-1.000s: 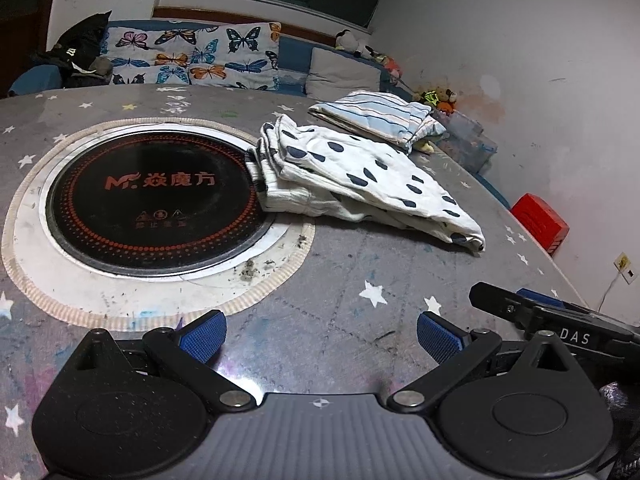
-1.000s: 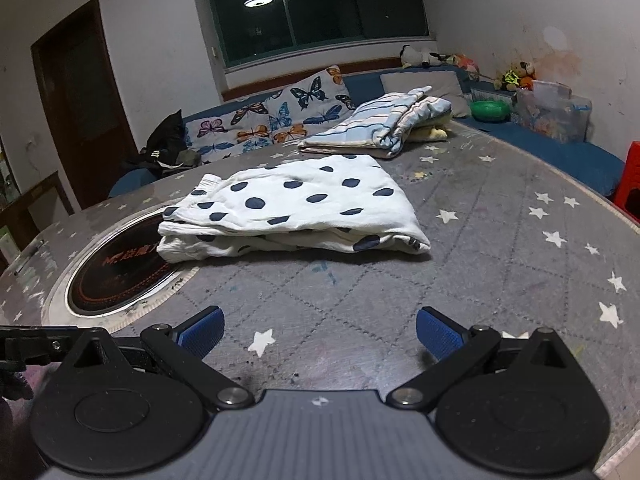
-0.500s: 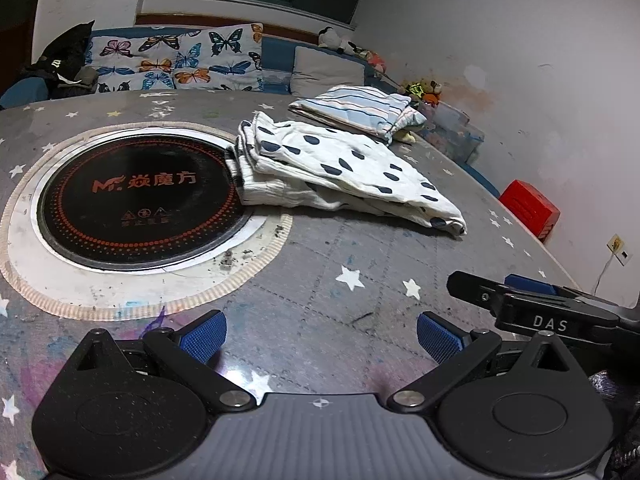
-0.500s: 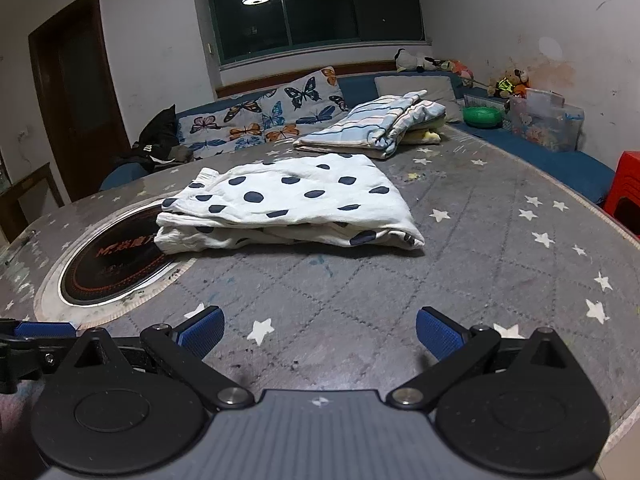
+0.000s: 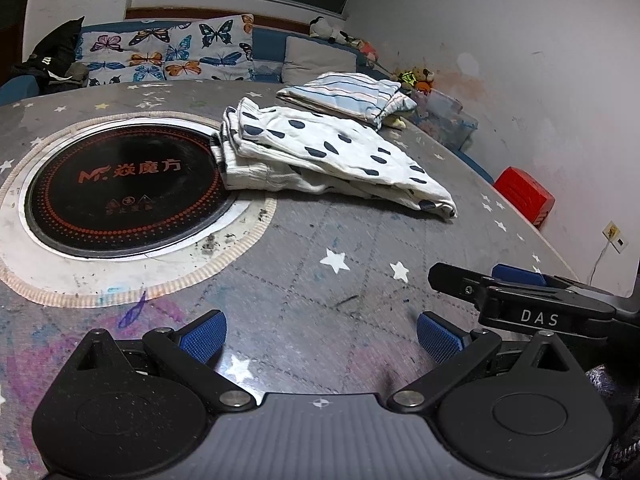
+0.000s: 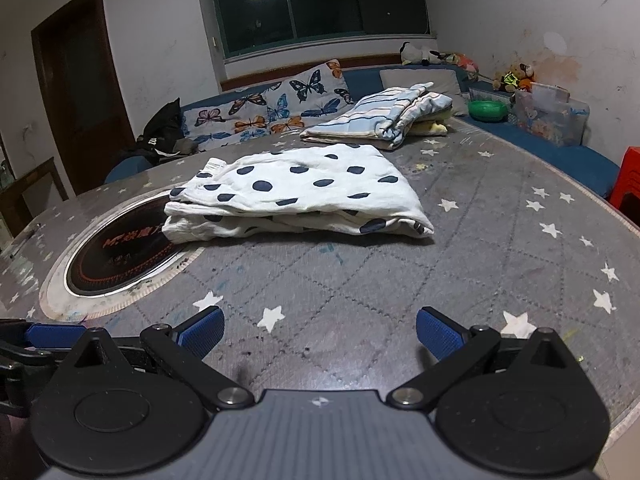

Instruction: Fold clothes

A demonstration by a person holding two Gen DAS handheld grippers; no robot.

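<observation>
Room: grey star-printed worktop (image 5: 320,240) under night lighting, with a sofa bench and butterfly cushions (image 5: 168,52) behind it.

Left wrist view, cloth: the polka-dot garment (image 5: 328,152) lies folded in layers at mid-distance, its left end touching the rim of the round black hotplate (image 5: 120,184) set into the worktop.
Left wrist view, second cloth: a striped folded garment (image 5: 344,94) sits just beyond the dotted one, farther right.
Left wrist view, left gripper (image 5: 320,336): spread wide, nothing between the pads, hovering over bare worktop near the camera.
Left wrist view, right gripper (image 5: 516,276): seen side-on at the near right; from this angle its gap cannot be told.

Right wrist view, cloth: the dotted garment (image 6: 296,192) rests flat, edges roughly stacked, with the striped one (image 6: 380,118) behind it.
Right wrist view, right gripper (image 6: 320,332): wide apart and empty, well short of the cloth.
Right wrist view, surroundings: a green bowl (image 6: 488,110) and a clear plastic box of toys (image 6: 552,116) at the far right, a dark door (image 6: 80,76) at the far left.

Step in hand: both garments already lie folded, which fits either a finished job or a pause before another fold.
Obstruction: nothing stands between the grippers and the cloth; only the hotplate rim lies under its left end.
</observation>
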